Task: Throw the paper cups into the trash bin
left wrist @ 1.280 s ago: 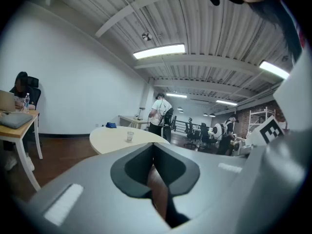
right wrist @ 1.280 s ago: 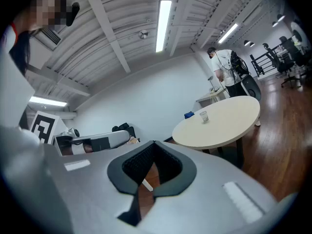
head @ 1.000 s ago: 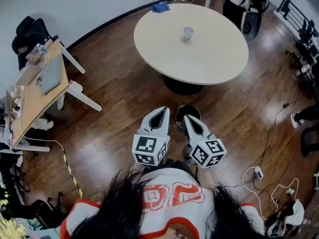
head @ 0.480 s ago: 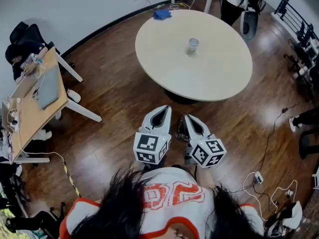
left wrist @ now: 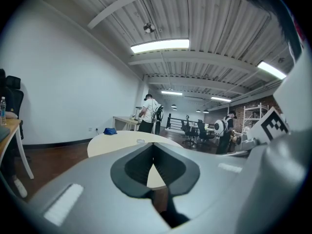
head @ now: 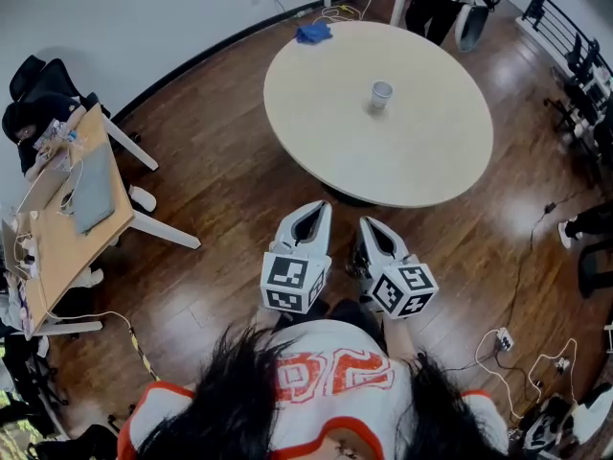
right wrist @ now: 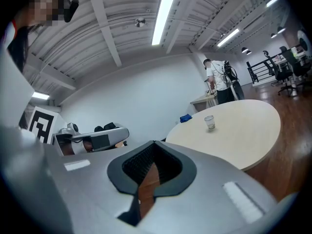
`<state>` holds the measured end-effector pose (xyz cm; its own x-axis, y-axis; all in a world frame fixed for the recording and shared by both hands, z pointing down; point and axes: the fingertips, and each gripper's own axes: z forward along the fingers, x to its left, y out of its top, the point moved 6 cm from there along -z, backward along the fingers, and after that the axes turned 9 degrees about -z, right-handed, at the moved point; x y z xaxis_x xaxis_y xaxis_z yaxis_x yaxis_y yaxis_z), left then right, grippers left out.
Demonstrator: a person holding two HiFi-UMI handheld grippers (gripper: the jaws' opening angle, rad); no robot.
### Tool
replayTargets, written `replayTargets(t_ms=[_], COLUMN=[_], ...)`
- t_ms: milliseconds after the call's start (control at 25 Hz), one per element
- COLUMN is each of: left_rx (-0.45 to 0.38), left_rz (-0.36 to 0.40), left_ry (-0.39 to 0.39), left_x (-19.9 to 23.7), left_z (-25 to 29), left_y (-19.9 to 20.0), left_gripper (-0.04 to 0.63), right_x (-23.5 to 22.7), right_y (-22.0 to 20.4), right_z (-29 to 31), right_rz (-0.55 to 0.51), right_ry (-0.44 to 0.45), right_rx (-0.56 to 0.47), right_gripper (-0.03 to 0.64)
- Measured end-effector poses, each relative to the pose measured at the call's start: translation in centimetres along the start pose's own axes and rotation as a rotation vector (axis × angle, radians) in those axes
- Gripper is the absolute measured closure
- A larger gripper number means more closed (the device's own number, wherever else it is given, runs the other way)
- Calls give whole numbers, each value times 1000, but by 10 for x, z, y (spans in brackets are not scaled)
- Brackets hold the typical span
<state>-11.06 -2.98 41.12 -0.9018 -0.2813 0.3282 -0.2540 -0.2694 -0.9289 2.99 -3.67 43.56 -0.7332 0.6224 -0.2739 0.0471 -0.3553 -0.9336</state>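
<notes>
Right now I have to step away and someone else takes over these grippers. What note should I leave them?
Left gripper: shut, empty.
Right gripper: shut, empty.
Both are held out in front of the person, toward the round table.
One paper cup stands upright near the table's middle. A blue cloth lies at its far edge.
Trash bin: cannot be made out for sure in these views.
Done: nothing, and the cup is untouched.
Left: reach the cup, open a gripper, grasp the cup, find the bin and drop it in.
</notes>
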Motion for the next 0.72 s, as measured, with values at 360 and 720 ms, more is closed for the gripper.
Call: replayTargets(t_ms=[360, 720], left_rx=[31, 39], left_rz=[-27, -22], left_ry=[-26, -21], left_x=[5, 7], left_z=[17, 45], left_y=[-2, 1], left_gripper=[595, 595], right_x=[-8, -38], right_y=[2, 11], right_z=[7, 28], right_rz=[3, -2], right_ry=[-35, -39], right_rx=[20, 32], right_gripper=[615, 615])
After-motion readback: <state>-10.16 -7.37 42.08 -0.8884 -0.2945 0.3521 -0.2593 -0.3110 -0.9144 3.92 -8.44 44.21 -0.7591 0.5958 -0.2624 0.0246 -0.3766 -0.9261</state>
